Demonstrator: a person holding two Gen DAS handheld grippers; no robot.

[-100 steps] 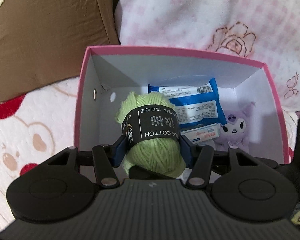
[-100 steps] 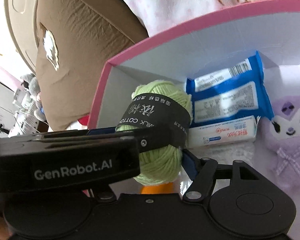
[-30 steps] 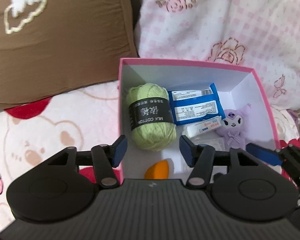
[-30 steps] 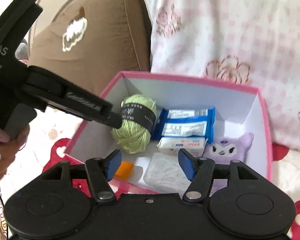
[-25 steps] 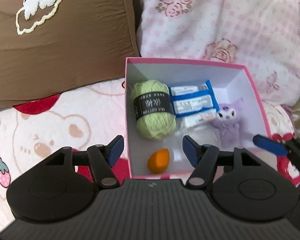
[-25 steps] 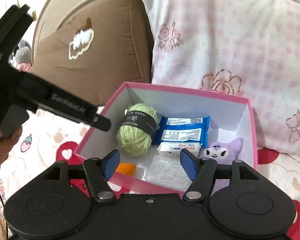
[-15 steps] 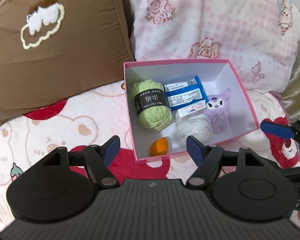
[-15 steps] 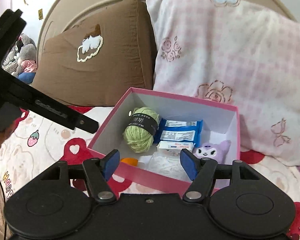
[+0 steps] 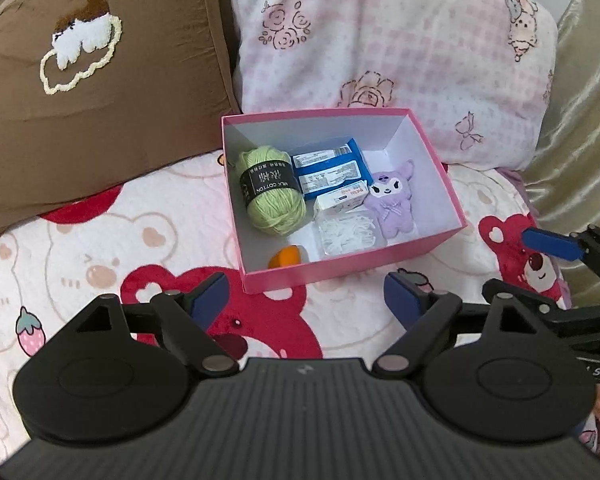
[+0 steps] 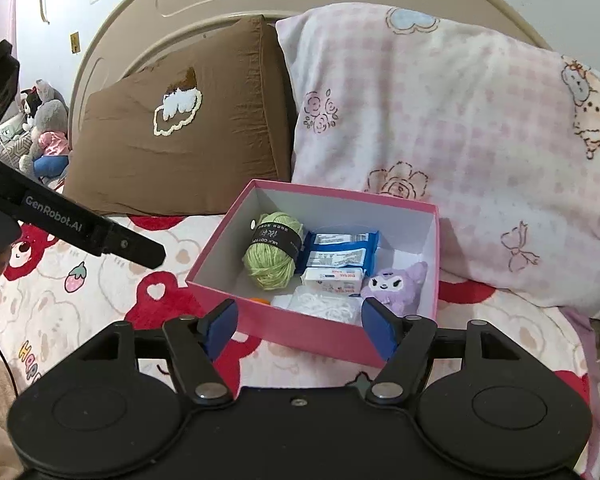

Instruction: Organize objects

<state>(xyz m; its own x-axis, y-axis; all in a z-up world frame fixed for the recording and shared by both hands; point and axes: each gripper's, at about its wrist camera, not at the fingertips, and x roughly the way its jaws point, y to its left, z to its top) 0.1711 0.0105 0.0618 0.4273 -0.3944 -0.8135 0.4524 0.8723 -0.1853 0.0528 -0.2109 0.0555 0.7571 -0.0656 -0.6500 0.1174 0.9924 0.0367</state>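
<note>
Both grippers are held spread, nothing gripped: left gripper [image 9: 306,294] and right gripper [image 10: 299,320] are kept clear of the pink box [image 9: 452,200] on the bedspread [image 9: 100,248]. Green yarn ball [image 9: 274,194] is seen inside, against the box's left wall, beside the blue packet [image 9: 330,168]; purple plush [image 9: 394,198] is at the right.

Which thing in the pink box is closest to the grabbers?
The little orange egg-shaped thing, alone in the pink box's near corner, in front of the green yarn.
</note>
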